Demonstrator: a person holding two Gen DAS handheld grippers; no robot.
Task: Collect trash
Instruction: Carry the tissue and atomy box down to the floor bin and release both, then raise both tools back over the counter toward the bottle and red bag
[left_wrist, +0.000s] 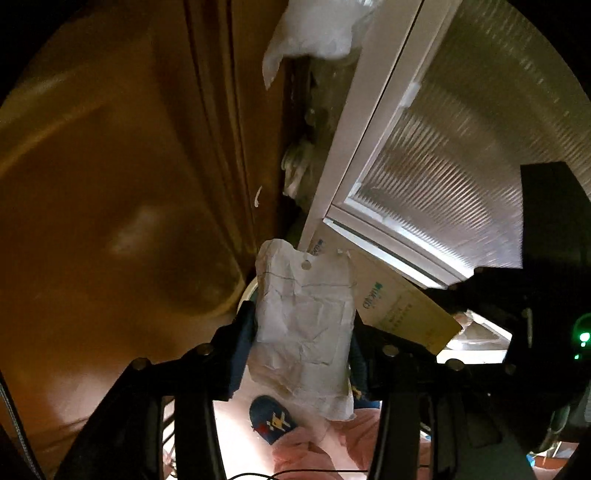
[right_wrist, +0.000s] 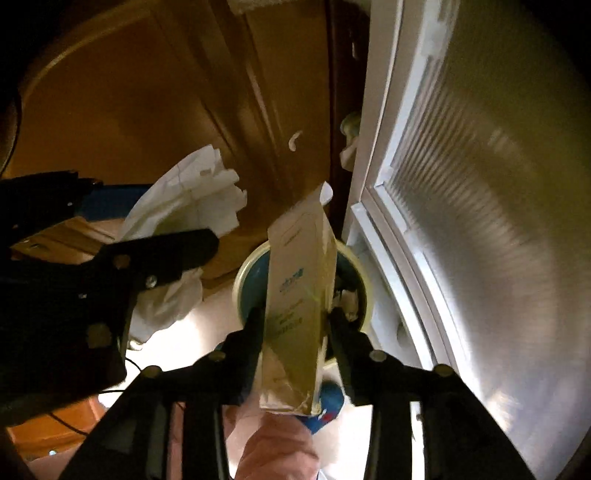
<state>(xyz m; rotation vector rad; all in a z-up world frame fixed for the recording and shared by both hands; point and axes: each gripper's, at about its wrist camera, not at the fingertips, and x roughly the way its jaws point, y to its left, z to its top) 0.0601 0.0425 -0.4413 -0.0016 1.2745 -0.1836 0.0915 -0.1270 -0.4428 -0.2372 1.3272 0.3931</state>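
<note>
Crumpled white paper (left_wrist: 304, 325) sits between the left tool's (left_wrist: 304, 332) parted fingers at lower centre of the left wrist view; whether the pads press it cannot be told. Behind: brown door (left_wrist: 129, 184), ribbed glass panel (left_wrist: 461, 166). In the right wrist view, the right tool (right_wrist: 295, 325) flanks a cream carton (right_wrist: 299, 295) above a round bin (right_wrist: 243, 280); grip likewise unclear.

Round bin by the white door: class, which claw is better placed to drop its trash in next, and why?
Right claw: its flat carton hangs directly over the bin. The left claw holds crumpled paper off to one side.
</note>
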